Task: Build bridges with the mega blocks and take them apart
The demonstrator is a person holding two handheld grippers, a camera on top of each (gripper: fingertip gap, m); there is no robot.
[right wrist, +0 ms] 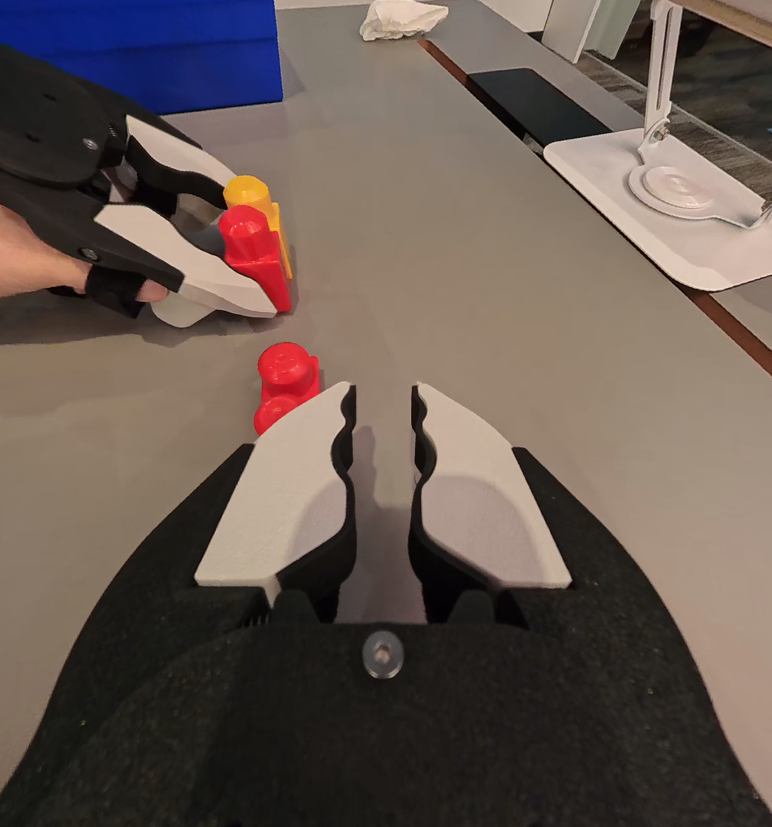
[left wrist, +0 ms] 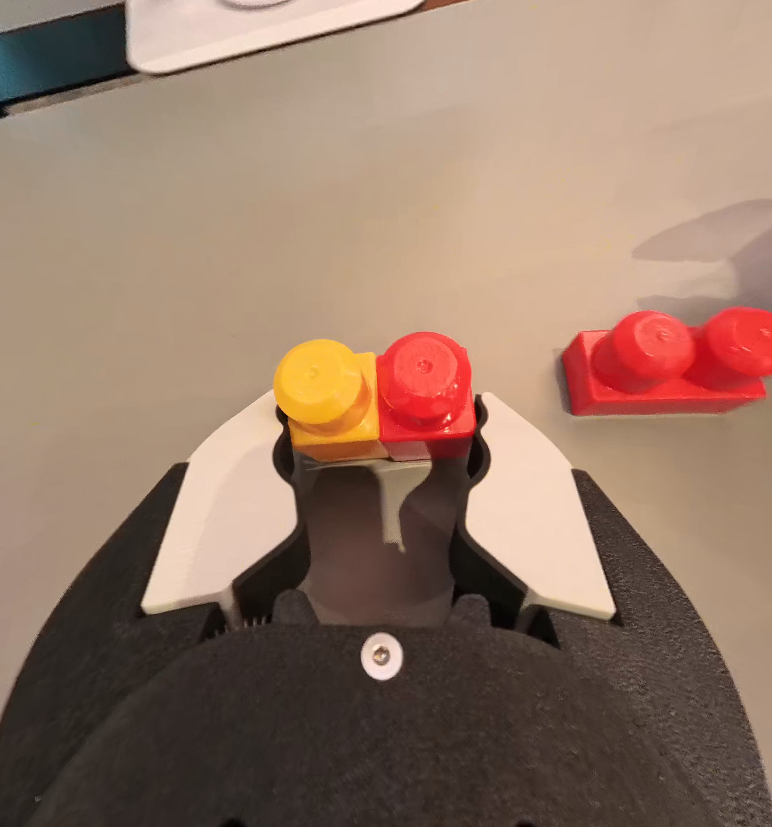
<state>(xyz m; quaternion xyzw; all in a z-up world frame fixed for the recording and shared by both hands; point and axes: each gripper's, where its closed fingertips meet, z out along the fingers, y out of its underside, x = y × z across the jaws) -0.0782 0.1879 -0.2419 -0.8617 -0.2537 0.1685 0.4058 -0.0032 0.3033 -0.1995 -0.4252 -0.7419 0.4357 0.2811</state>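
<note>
My left gripper [left wrist: 379,402] is shut on a yellow single-stud block [left wrist: 326,394] and a red single-stud block [left wrist: 424,389], pressed side by side between its fingers. In the right wrist view that gripper [right wrist: 258,250] is low over the grey table [right wrist: 464,313] at the left, with the yellow block [right wrist: 250,192] and red block [right wrist: 245,237] in it, their lower edge at or near the table. A red two-stud block [left wrist: 670,371] lies loose on the table to its right. My right gripper [right wrist: 384,394] is open and empty, just right of that two-stud block [right wrist: 285,376].
A blue box [right wrist: 151,53] stands at the back left. A crumpled white tissue [right wrist: 402,18] lies at the far end. A white stand on its base plate [right wrist: 670,210] and a black pad [right wrist: 536,103] sit at the right, along the table's edge.
</note>
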